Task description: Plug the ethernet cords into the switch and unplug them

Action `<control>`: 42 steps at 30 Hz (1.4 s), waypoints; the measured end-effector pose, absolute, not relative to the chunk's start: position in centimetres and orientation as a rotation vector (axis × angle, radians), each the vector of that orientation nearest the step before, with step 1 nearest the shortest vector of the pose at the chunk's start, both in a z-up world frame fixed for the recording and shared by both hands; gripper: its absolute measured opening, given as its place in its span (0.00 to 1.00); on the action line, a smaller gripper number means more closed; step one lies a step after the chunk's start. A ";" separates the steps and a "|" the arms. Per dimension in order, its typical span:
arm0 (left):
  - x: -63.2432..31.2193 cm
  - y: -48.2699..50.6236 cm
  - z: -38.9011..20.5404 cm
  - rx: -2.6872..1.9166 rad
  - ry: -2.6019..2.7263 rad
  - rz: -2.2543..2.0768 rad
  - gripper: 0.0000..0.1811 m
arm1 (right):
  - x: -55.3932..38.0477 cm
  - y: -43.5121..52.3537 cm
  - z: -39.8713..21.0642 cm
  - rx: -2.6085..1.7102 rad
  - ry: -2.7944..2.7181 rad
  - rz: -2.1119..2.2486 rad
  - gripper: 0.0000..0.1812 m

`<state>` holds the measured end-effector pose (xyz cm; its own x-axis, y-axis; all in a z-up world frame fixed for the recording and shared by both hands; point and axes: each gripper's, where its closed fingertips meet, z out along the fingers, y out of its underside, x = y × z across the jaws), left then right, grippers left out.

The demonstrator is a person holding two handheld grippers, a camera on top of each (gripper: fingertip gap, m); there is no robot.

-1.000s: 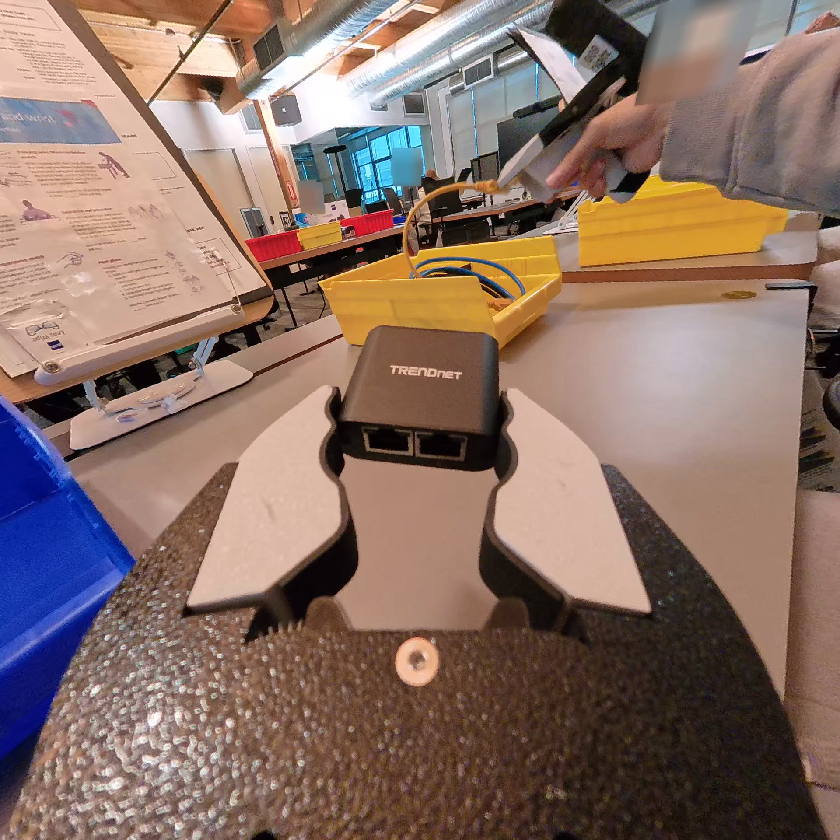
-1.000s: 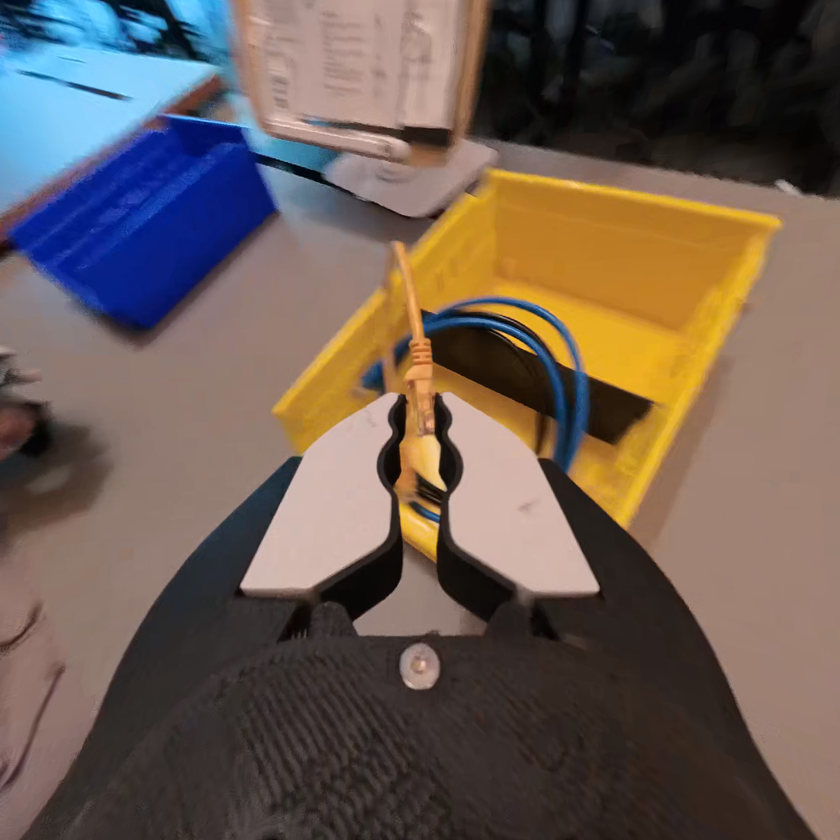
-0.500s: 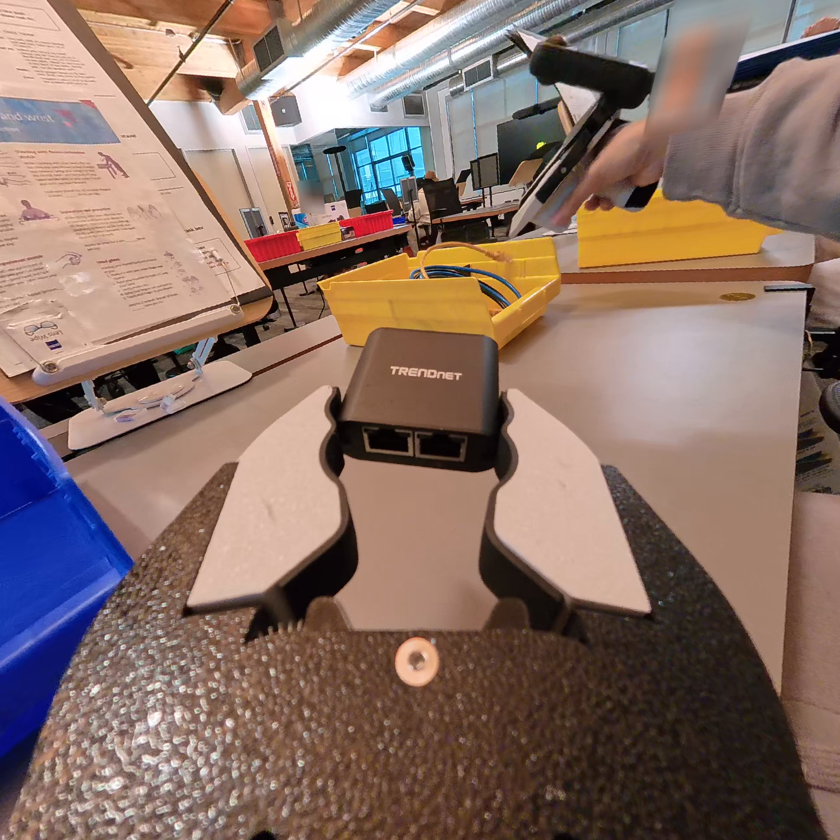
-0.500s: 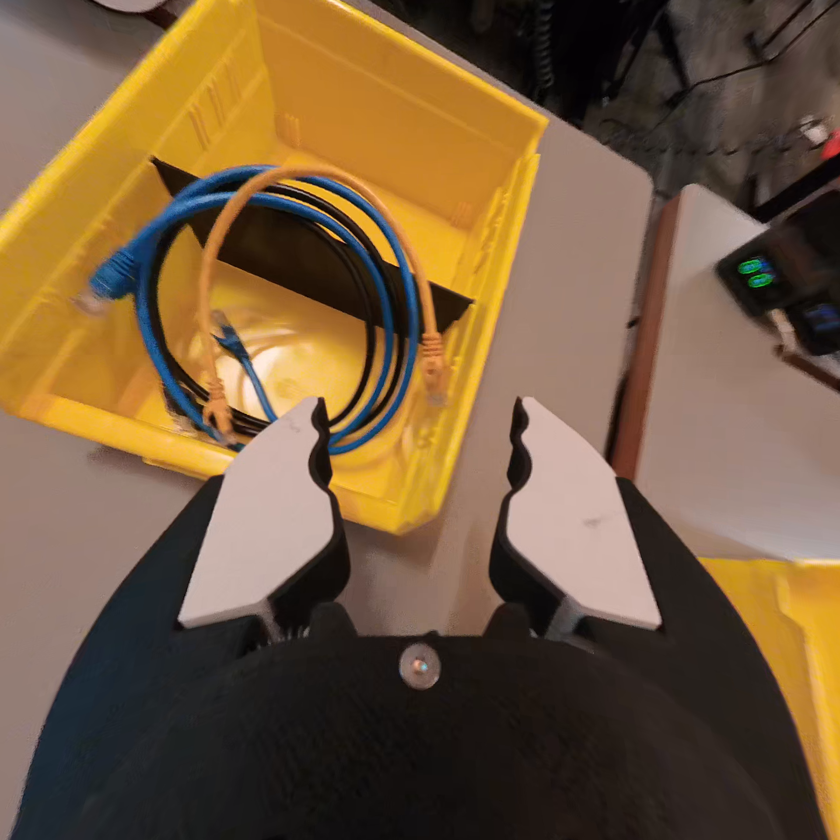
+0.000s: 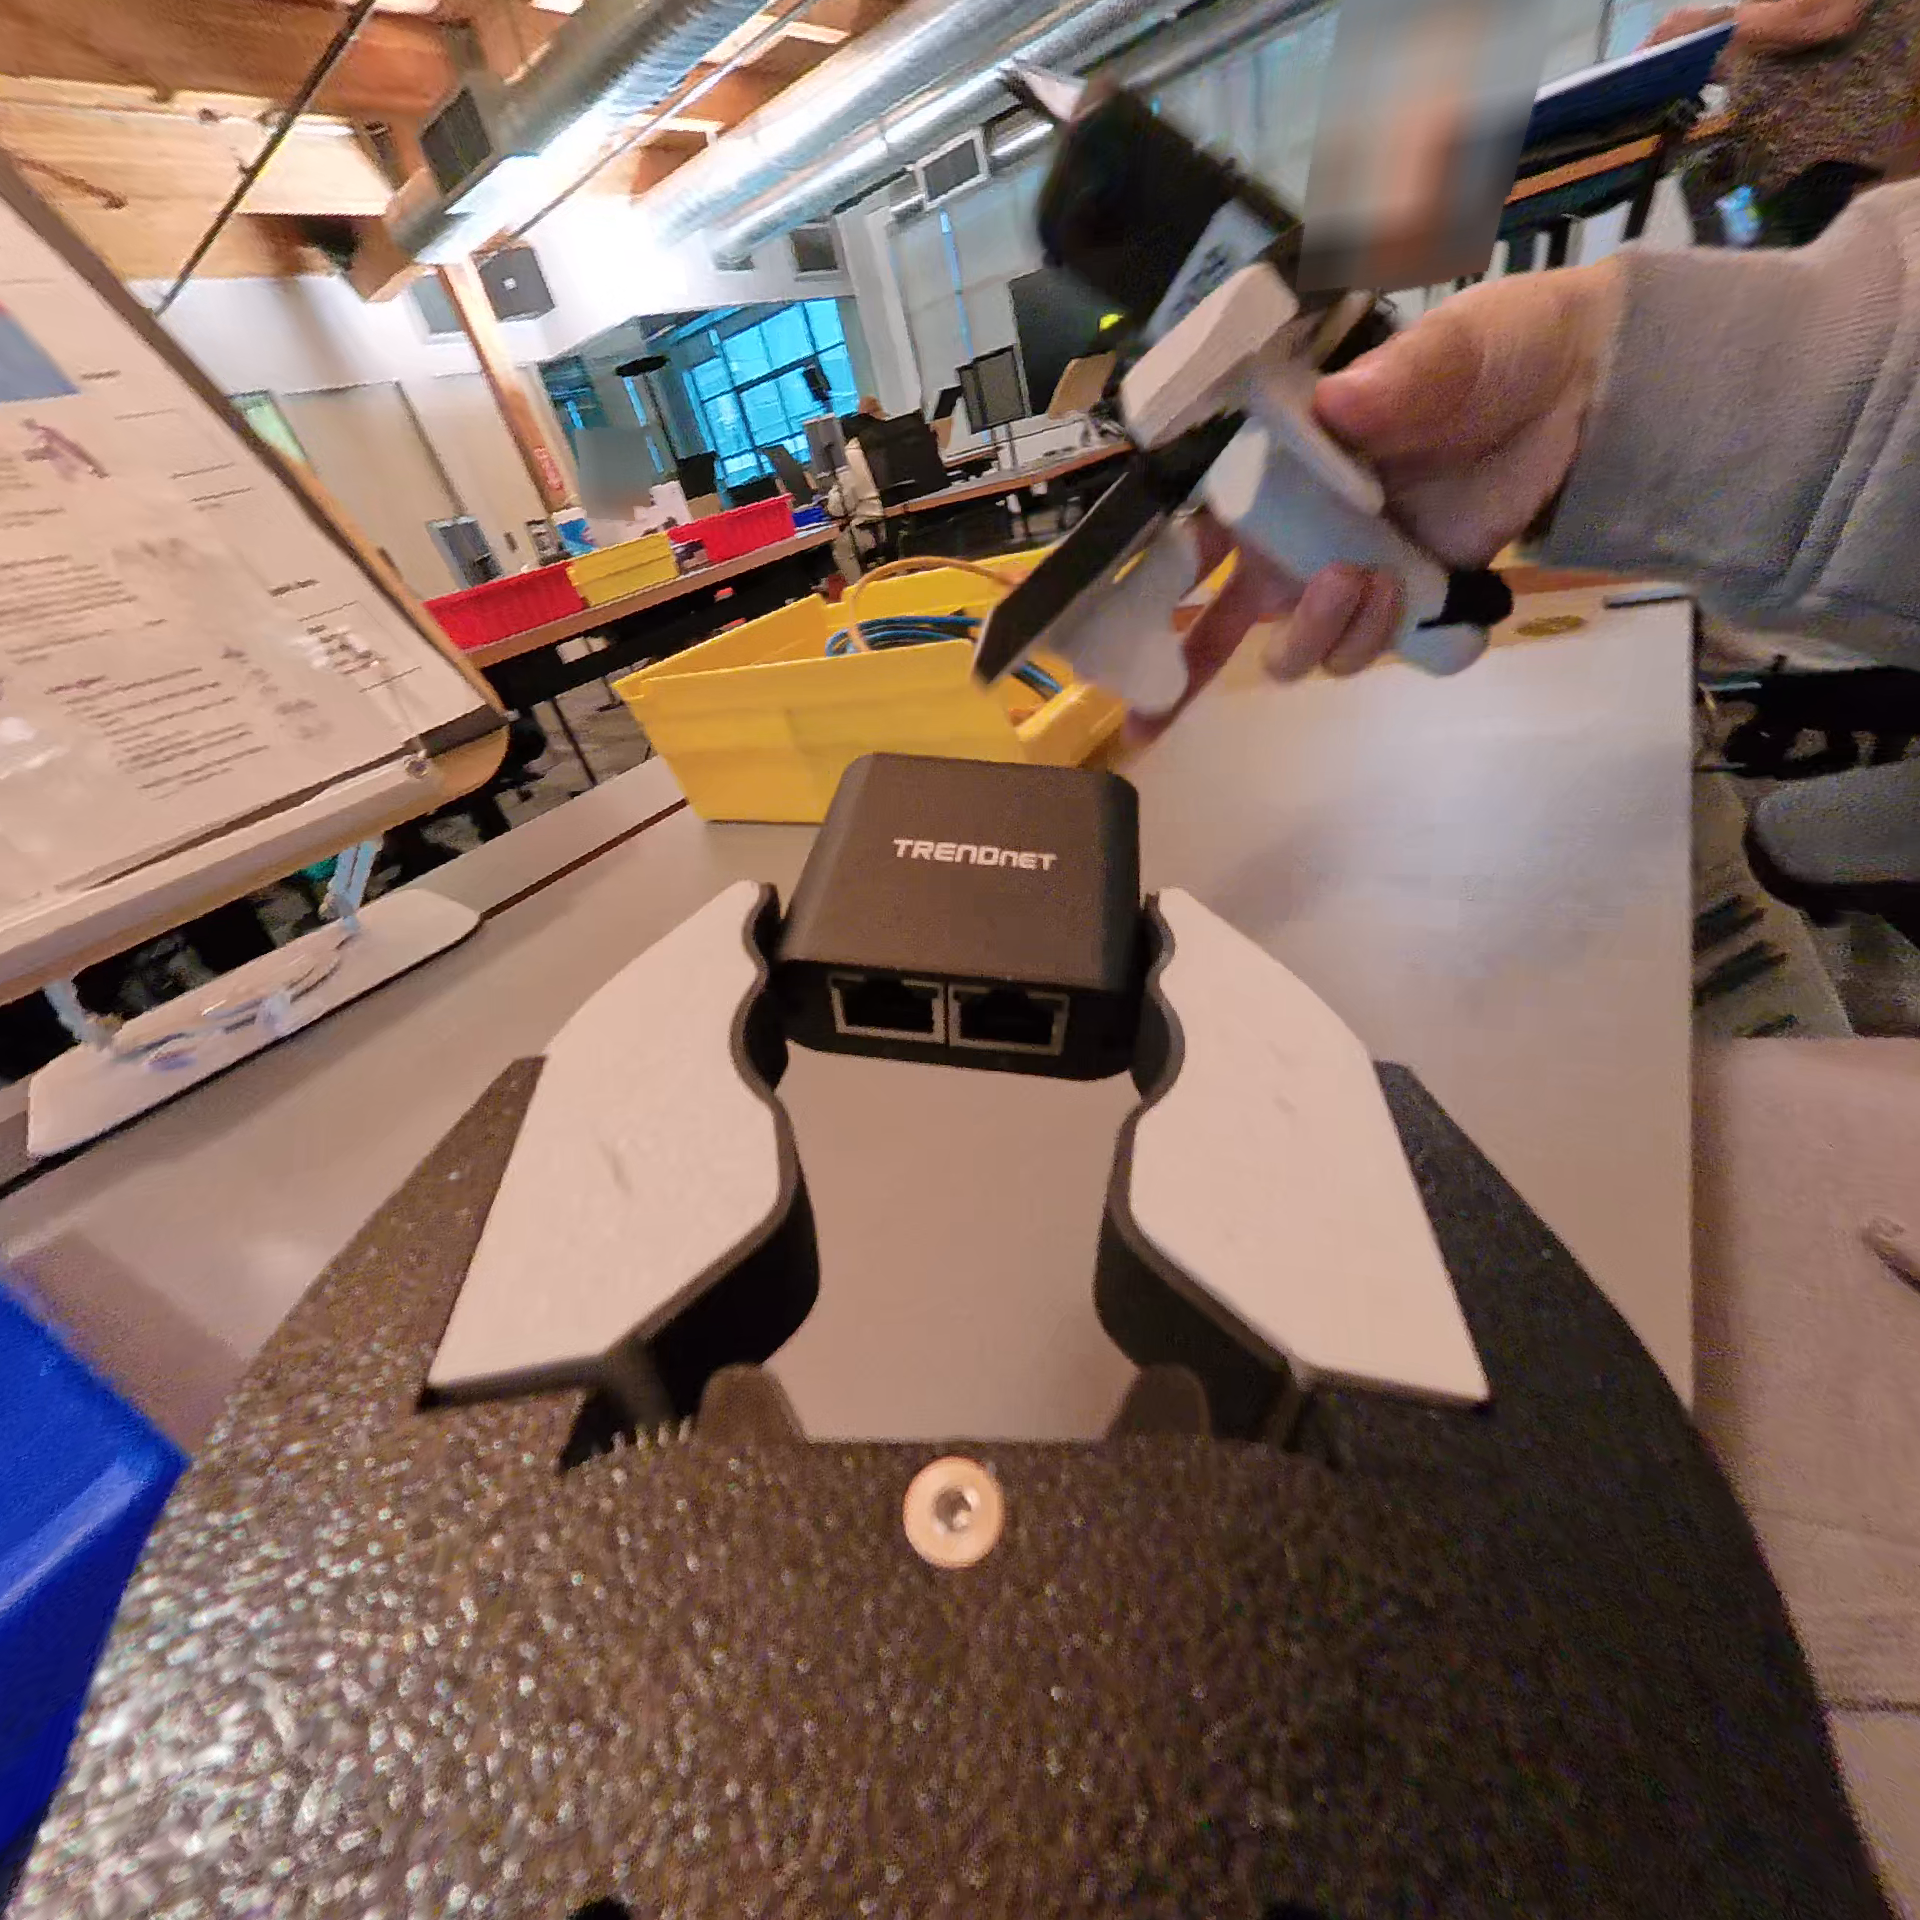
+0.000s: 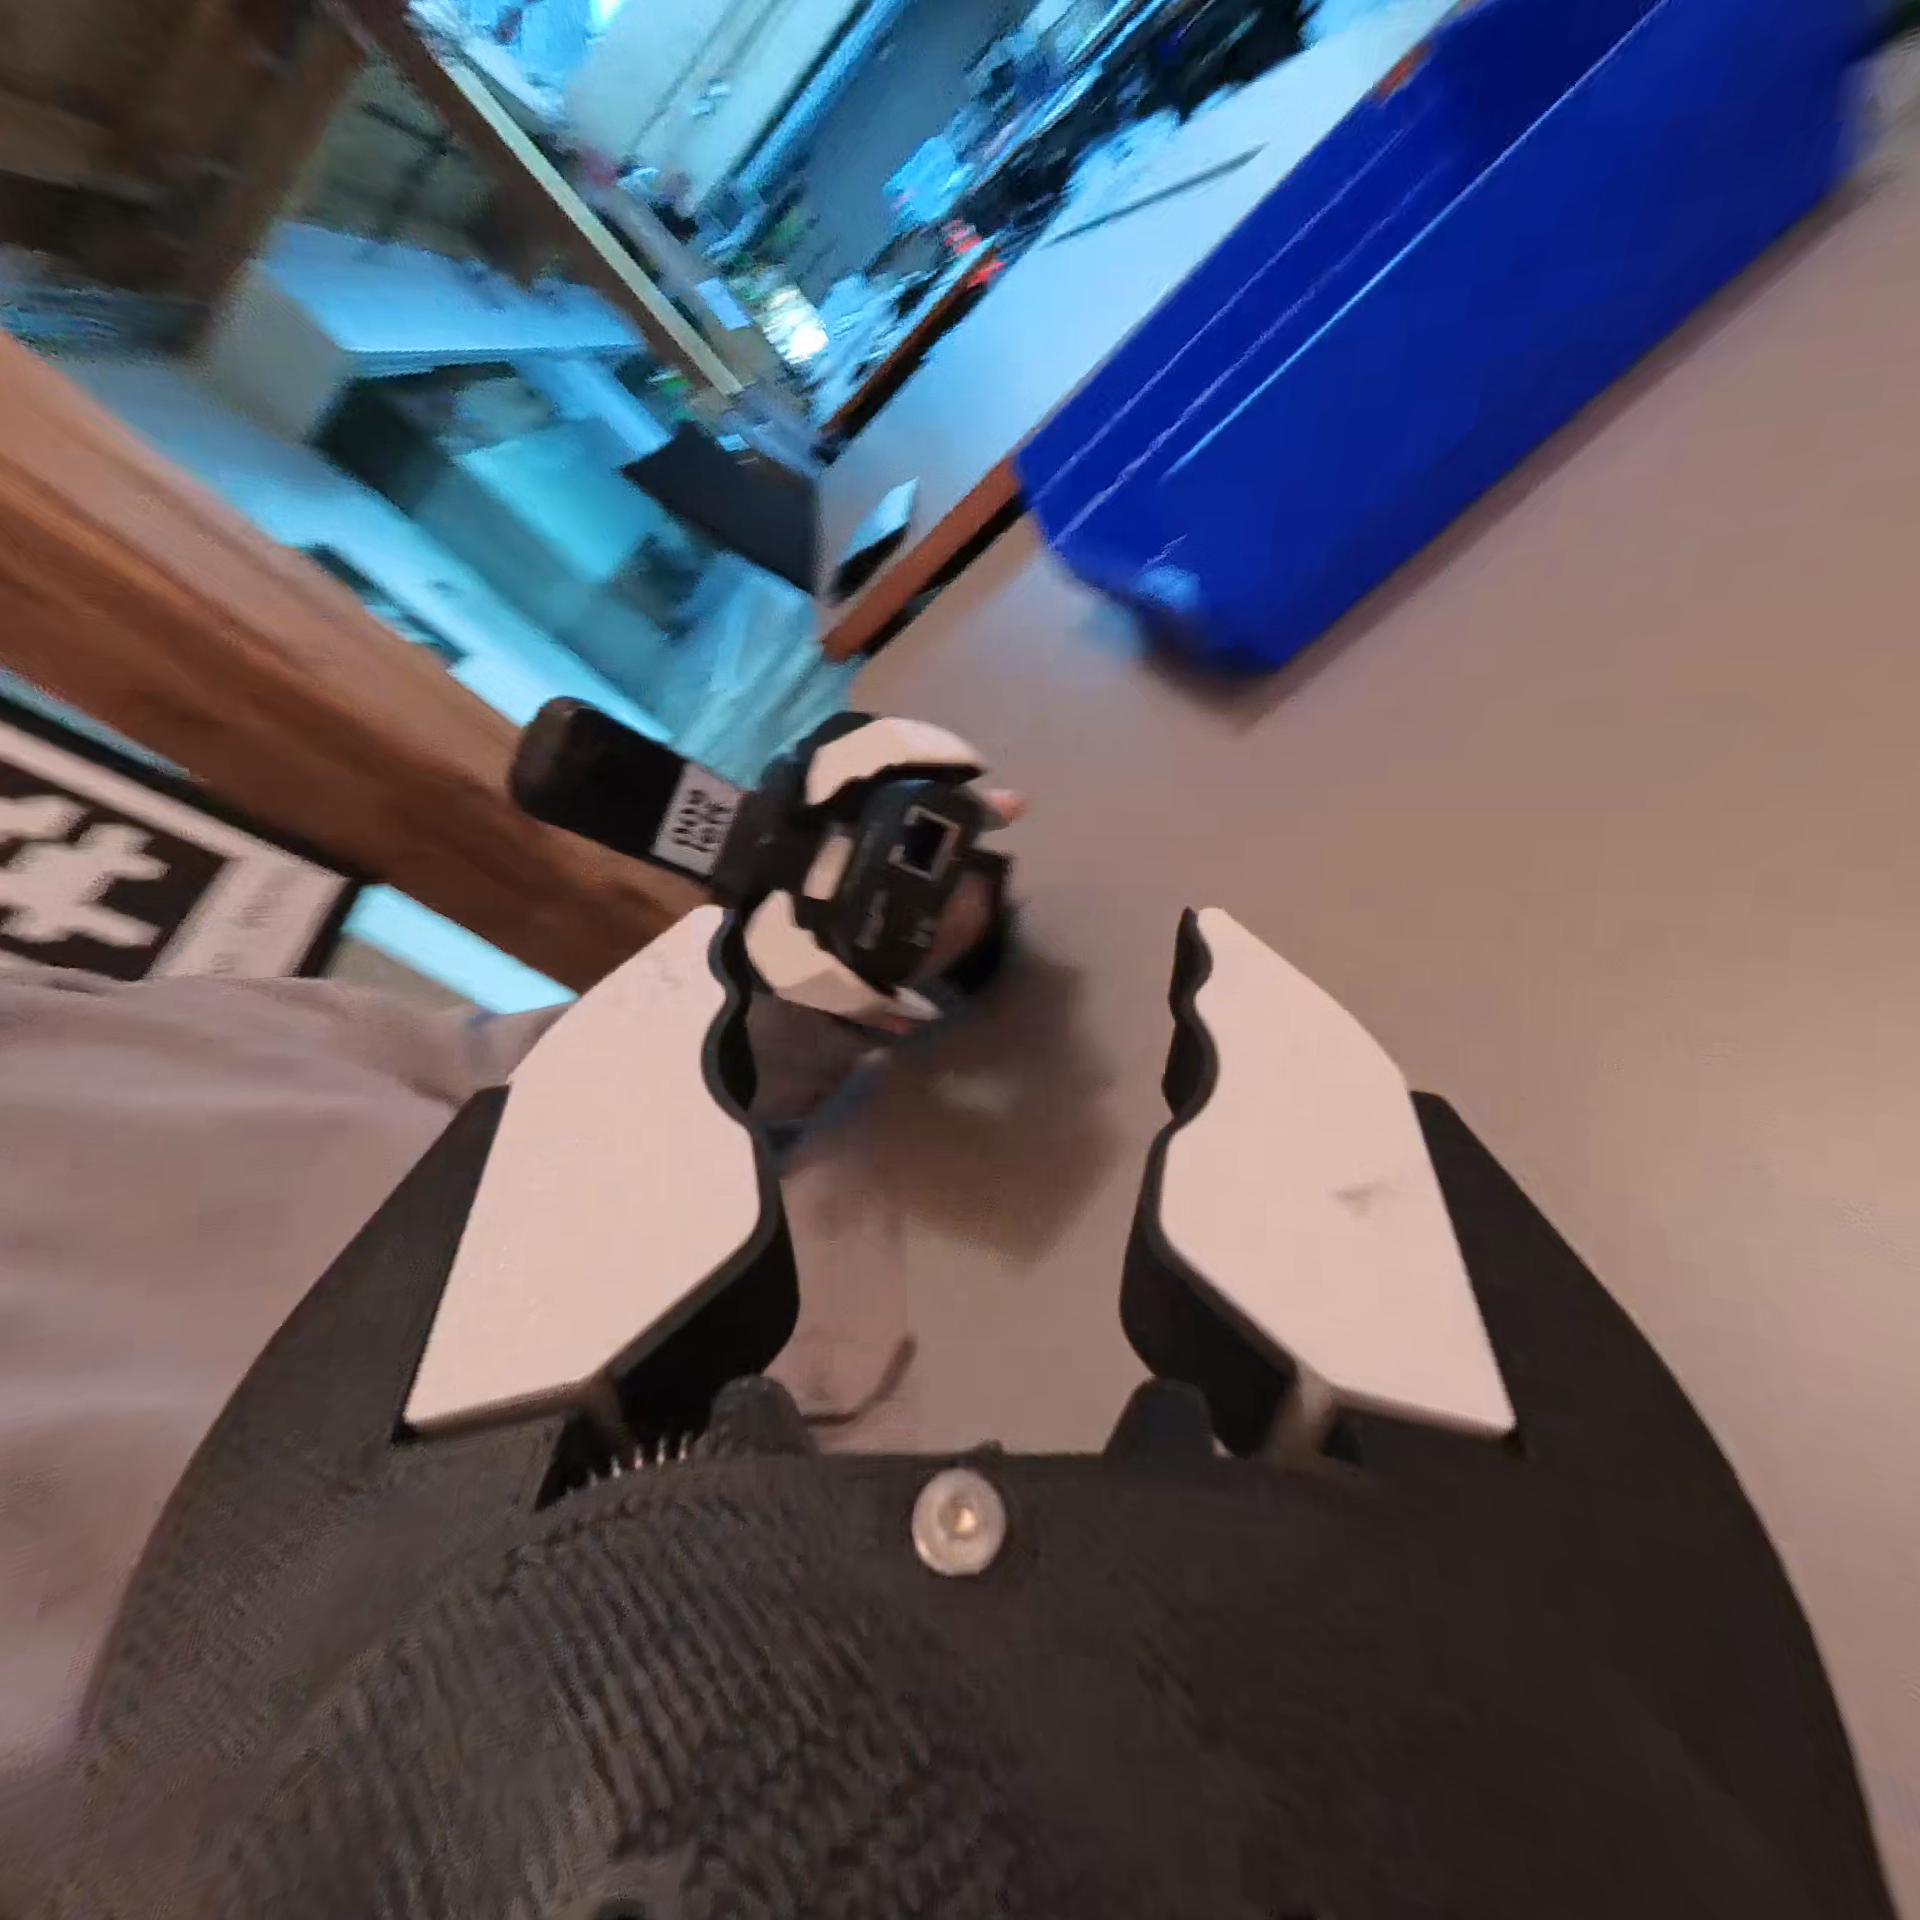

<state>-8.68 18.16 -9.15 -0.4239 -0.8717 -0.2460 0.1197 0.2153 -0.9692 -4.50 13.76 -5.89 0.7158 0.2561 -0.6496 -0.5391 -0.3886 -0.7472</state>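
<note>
Switch (image 5: 961,914) on grey table (image 5: 1403,883); open workshop.

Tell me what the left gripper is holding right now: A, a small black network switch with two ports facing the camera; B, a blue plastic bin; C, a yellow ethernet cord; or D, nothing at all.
A: in the left wrist view the left gripper is clamped on both sides of the small black network switch, whose two ports are empty and face the camera.
</note>
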 end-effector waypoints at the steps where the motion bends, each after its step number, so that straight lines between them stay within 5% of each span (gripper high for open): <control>1: -8.8 17.7 -9.2 -0.698 1.593 -1.350 0.35 | -6.3 14.8 -6.2 -1.762 0.216 0.973 0.43; 8: -9.0 16.1 -10.0 -0.480 1.694 -1.046 0.35 | -13.0 17.5 -9.4 -1.935 0.061 1.208 0.45; 10: -9.0 15.8 -10.2 -0.449 1.703 -1.015 0.36 | -13.6 17.2 -10.1 -1.997 -0.049 1.170 0.15; 12: -9.0 15.8 -10.1 -0.425 1.683 -0.996 0.36 | -13.7 17.1 -10.1 -2.016 -0.079 1.173 0.14; 18: -8.5 16.8 -10.3 -0.500 1.620 -0.973 0.40 | -9.8 17.2 -9.8 -2.126 -0.144 0.863 0.14; 30: -8.3 19.7 -9.1 -0.790 1.506 -1.322 0.34 | 28.3 9.9 -2.2 -2.554 -0.032 -1.036 0.14; 37: -7.2 19.8 -10.0 -0.860 1.553 -1.257 0.33 | 32.7 12.8 -8.7 -2.595 -0.020 -0.917 0.15; 42: -6.3 20.0 -11.6 -1.019 1.614 -1.185 0.33 | 32.6 11.3 -7.7 -2.468 0.149 -0.842 0.41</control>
